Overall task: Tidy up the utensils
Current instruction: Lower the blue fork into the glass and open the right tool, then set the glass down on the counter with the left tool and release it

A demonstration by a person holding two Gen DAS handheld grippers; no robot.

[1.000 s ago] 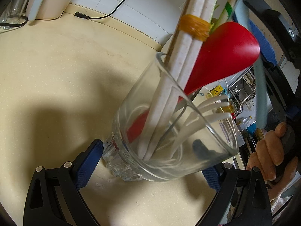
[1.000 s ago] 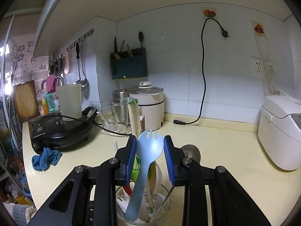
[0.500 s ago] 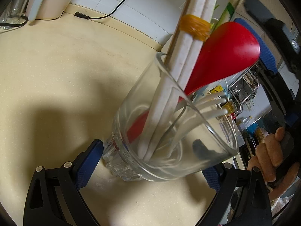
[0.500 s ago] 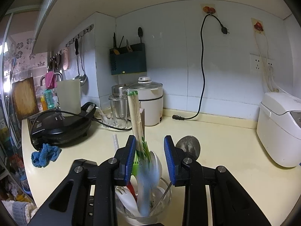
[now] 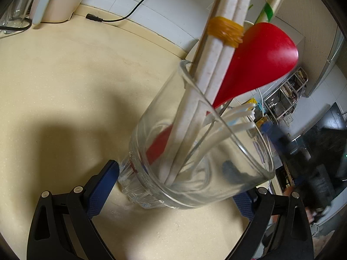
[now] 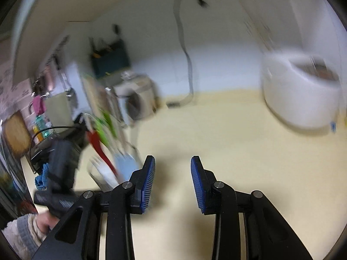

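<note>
Left wrist: clear glass (image 5: 201, 162) crammed with upright utensils.

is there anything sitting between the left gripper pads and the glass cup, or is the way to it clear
Nothing visible stands between them. The left gripper straddles the base of the glass cup, one blue pad against each side, on the bare counter. The red spoon and bundled chopsticks stand inside the cup, not in the way.

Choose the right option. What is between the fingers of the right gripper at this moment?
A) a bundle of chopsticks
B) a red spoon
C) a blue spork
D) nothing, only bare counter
D: in the right wrist view the right gripper stands open, and only the bare counter shows between its blue pads.
</note>
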